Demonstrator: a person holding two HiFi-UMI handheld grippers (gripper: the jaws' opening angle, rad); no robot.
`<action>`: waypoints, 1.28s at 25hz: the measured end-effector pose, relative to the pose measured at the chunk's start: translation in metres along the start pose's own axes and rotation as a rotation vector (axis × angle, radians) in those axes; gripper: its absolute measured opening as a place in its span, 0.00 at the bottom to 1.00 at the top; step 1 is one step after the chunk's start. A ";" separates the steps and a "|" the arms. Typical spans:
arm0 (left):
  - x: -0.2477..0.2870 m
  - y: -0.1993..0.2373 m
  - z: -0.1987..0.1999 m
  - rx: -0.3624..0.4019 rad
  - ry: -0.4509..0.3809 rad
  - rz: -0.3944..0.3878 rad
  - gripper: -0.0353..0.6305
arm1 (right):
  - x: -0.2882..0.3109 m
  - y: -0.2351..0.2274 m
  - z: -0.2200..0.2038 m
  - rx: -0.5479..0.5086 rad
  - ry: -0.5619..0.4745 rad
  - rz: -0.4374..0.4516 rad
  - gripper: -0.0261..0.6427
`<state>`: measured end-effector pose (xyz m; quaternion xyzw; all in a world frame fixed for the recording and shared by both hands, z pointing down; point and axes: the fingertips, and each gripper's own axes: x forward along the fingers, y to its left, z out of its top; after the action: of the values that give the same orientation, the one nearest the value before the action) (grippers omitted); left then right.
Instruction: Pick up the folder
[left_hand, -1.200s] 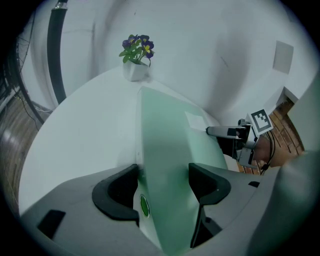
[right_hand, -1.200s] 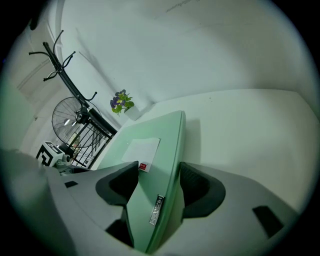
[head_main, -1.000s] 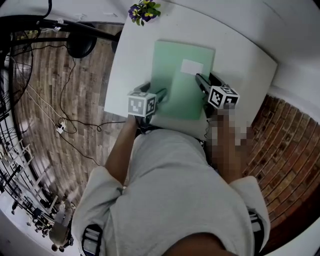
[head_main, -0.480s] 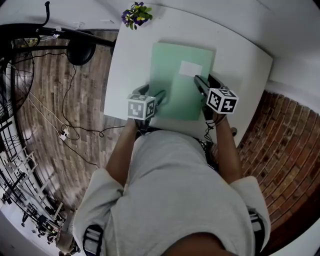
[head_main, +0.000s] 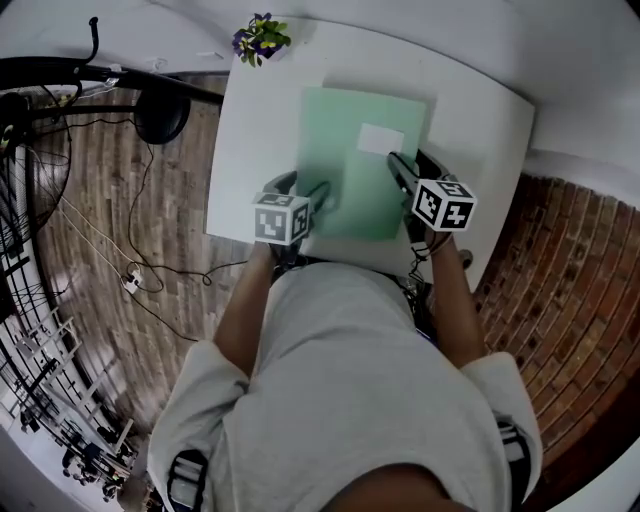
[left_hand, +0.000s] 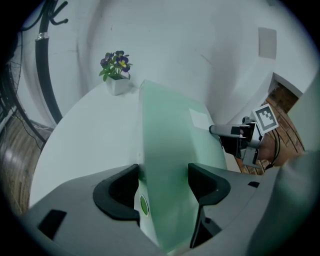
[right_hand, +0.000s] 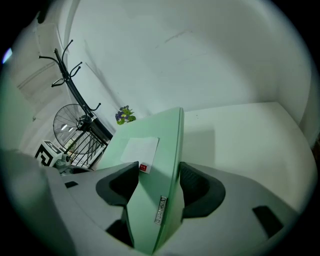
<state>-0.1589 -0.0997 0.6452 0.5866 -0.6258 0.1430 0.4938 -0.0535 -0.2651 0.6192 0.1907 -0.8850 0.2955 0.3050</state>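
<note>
Grips the green folder (head_main: 352, 150) on both sides: pinches its left edge with the left gripper (left_hand: 162, 175), dark jaws drawn in against the cover, a small green dot (left_hand: 143, 205) showing just beside the left jaw. Pinches the right edge with the right gripper (right_hand: 159, 177) in the same way, jaws narrow and pressed on the board, a little red sticker (right_hand: 143, 168) just off the left jaw. Holds the folder over the near half of the white table (head_main: 258, 120), in front of the person's chest, white label (head_main: 380, 138) face up towards the far right corner. Shows the cover tilted in both gripper views, though not clearly whether the far edge touches the tabletop. Keeps well apart from the potted flowers (head_main: 258, 38) at the table's far left corner. Carries a marker cube (head_main: 280, 218) behind the left jaws and another (head_main: 443, 203) behind the right. Stands between wooden floor (head_main: 120, 250) at left and brick paving (head_main: 560, 260) at right.
</note>
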 end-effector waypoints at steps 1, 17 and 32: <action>-0.001 -0.002 0.000 0.002 -0.004 0.000 0.54 | -0.003 0.000 0.000 -0.003 -0.004 -0.001 0.42; -0.026 -0.039 -0.012 0.049 -0.072 0.034 0.52 | -0.057 0.010 -0.001 -0.055 -0.093 -0.011 0.42; -0.052 -0.082 -0.020 0.103 -0.169 0.053 0.52 | -0.120 0.018 0.000 -0.092 -0.224 -0.016 0.42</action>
<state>-0.0871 -0.0766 0.5810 0.6043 -0.6724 0.1379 0.4046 0.0265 -0.2326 0.5333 0.2156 -0.9246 0.2288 0.2151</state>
